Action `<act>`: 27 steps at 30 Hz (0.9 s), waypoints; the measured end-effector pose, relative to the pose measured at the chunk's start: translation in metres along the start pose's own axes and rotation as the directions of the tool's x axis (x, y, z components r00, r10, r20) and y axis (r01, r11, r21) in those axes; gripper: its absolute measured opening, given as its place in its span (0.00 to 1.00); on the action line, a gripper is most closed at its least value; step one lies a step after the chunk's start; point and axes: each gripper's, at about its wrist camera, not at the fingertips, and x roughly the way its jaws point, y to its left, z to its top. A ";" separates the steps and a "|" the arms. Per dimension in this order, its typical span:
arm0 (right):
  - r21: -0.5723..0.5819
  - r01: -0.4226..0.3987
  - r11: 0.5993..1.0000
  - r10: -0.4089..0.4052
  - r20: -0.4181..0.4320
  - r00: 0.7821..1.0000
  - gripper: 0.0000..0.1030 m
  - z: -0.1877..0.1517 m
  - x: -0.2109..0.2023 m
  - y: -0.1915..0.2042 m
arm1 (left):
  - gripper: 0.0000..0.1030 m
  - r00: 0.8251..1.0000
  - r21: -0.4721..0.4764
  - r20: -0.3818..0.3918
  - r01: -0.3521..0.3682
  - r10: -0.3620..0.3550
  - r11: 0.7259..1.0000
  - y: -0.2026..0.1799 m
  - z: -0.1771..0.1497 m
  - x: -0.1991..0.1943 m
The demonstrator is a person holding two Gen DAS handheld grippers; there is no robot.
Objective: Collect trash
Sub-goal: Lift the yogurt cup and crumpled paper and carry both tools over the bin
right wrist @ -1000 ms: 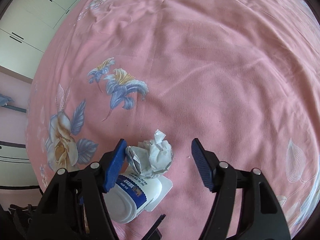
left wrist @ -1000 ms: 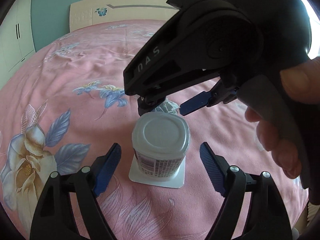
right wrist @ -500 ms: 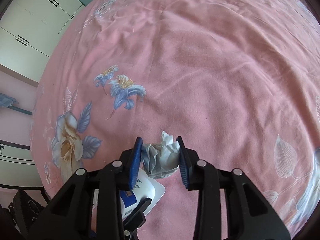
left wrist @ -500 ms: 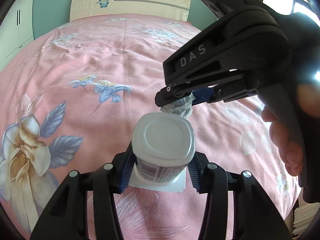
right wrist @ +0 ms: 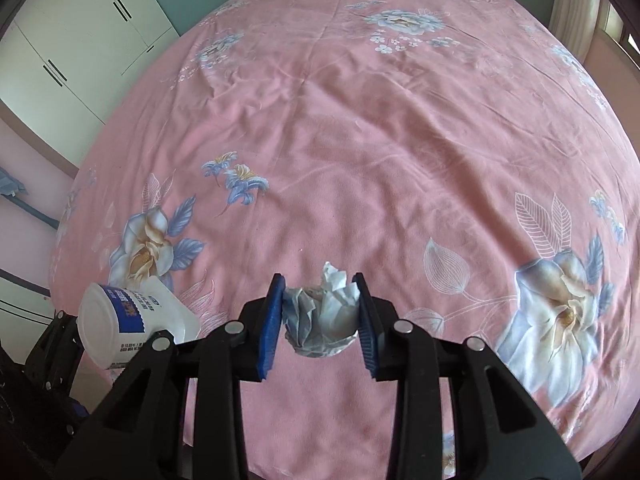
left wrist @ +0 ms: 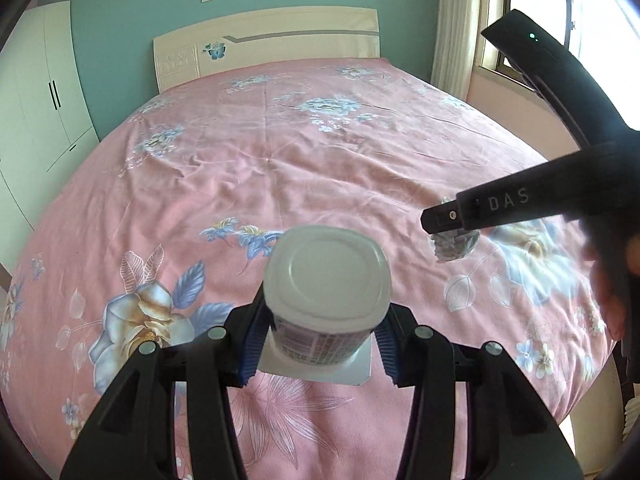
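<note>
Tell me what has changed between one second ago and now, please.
Both hand-held grippers closed and lifted. The left hand-held gripper took hold of the upside-down white cup; the right hand-held gripper took hold of the crumpled tissue. Both items rose off the pink bedsheet, and the two grippers moved apart sideways. The bedsheet itself stayed as it was.

2 pieces of trash held above the pink bedspread

White plastic cup point(left wrist: 326, 300), upside down with printed label and square rim, clamped between blue pads; crumpled grey-white tissue wad point(right wrist: 322, 318) pinched likewise, off to the cup's right.
</note>
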 end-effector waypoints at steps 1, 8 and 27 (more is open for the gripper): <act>-0.007 0.006 1.000 -0.006 0.014 1.000 0.34 -0.004 -0.013 -0.001 | 0.49 1.000 0.006 0.009 -0.011 0.011 1.000 -0.003 0.003 -0.010; -0.045 0.048 0.998 -0.042 0.128 0.991 0.34 -0.035 -0.111 -0.009 | 0.49 0.994 0.038 0.075 -0.085 0.082 0.996 -0.026 0.022 -0.086; -0.172 0.124 0.977 -0.051 0.378 0.925 0.34 -0.174 -0.332 0.011 | 0.49 0.959 0.064 0.231 -0.182 0.163 0.981 -0.047 0.013 -0.294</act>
